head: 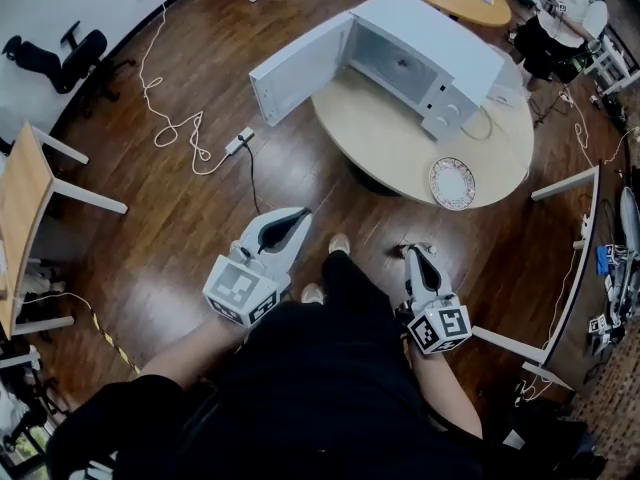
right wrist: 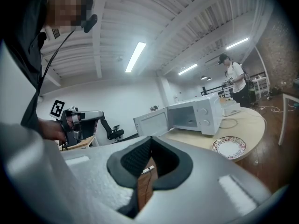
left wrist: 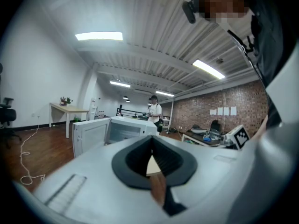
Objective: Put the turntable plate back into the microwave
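Beside the microwave (head: 430, 58) on the round table (head: 400, 153), door (head: 290, 83) open: patterned plate (head: 452, 183); well short of it, left gripper (head: 302, 212) and right gripper (head: 415, 252), both closed, empty.

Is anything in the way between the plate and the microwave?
Nothing that shows. The plate lies on the bare table beside the microwave, and its door stands wide open.

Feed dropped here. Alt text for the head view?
A white microwave, door open, sits on a round wooden table with a patterned plate near the table's front edge. The person holds the left gripper and right gripper, both shut and empty, short of the table.
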A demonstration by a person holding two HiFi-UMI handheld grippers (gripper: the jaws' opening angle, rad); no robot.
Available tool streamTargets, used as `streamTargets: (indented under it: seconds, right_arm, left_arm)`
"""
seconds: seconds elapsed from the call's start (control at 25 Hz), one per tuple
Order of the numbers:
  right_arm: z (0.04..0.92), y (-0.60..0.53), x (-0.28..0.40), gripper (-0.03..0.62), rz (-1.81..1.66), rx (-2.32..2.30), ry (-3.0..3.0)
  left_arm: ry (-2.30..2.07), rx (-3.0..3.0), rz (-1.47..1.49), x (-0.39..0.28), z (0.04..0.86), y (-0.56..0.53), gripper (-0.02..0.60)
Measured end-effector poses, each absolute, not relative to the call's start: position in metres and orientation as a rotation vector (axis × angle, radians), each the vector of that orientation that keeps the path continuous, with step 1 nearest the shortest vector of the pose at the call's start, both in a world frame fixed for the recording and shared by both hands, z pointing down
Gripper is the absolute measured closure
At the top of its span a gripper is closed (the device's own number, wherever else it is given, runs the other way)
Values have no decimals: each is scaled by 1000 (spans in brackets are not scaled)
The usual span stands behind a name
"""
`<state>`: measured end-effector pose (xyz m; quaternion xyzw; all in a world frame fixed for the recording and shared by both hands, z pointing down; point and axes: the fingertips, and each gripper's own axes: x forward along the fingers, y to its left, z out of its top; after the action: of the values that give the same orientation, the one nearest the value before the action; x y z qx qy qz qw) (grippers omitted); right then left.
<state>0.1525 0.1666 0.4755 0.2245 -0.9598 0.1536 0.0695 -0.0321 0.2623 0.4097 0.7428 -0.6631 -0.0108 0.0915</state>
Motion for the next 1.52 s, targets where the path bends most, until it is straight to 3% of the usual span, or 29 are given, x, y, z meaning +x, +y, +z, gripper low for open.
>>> streamTargets:
  seconds: [0.4, 1.52]
  right_arm:
    - [490, 148, 123, 592, 474, 606, -2863]
    - [496, -40, 29, 592, 598, 571, -2879]
  left_arm:
    - [-1953, 2141, 18, -50, 433, 244, 575]
    - [-1951, 2120, 152, -127, 411, 53, 575]
